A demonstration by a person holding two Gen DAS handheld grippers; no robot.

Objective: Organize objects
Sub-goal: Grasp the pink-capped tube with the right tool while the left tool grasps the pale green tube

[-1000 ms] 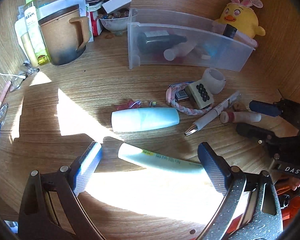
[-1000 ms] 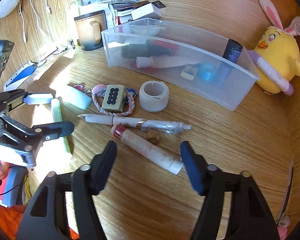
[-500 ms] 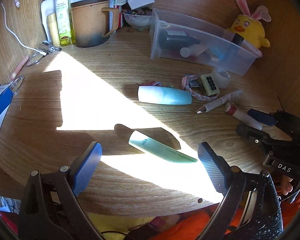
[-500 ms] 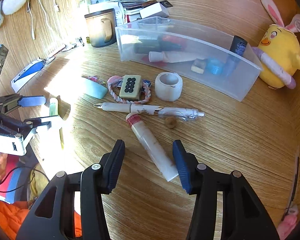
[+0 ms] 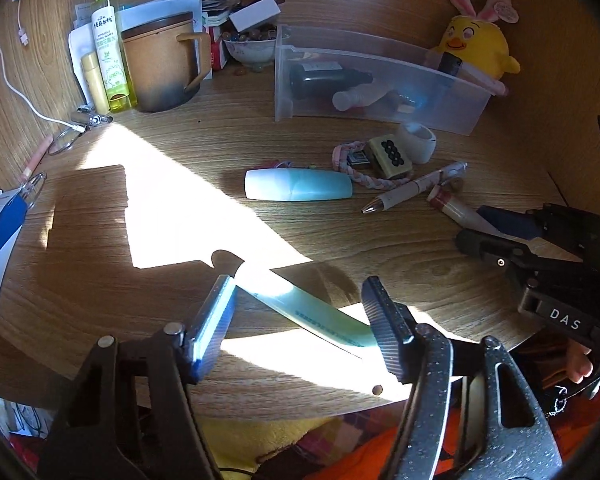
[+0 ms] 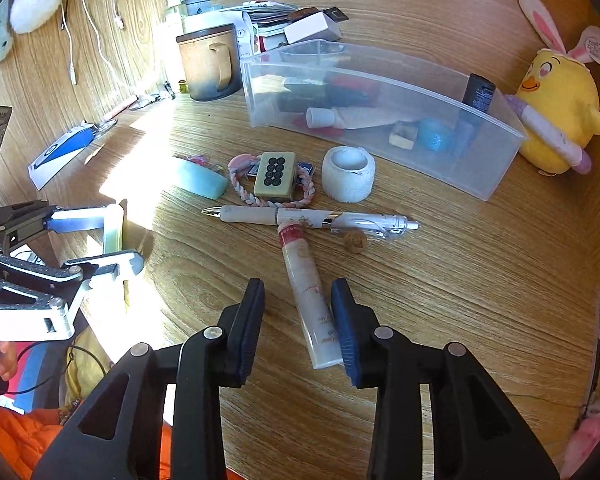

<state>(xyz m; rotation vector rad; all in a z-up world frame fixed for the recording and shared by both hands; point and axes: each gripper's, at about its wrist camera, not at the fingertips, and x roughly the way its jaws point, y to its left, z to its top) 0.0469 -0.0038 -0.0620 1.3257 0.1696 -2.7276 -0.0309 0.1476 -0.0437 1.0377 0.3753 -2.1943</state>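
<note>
The left tongs [image 5: 296,312] are spread around a pale green tube [image 5: 304,308] near the counter [image 5: 180,208] front edge; the right tongs [image 6: 298,320] stand spread astride a white tube [image 6: 310,300], one pad [image 6: 346,332] touching it, mid-counter

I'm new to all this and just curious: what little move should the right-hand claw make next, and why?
Probably close. The right gripper is open with its fingers either side of the white tube with the red cap, which lies flat on the desk. Squeezing would secure it for lifting towards the clear bin.
</note>
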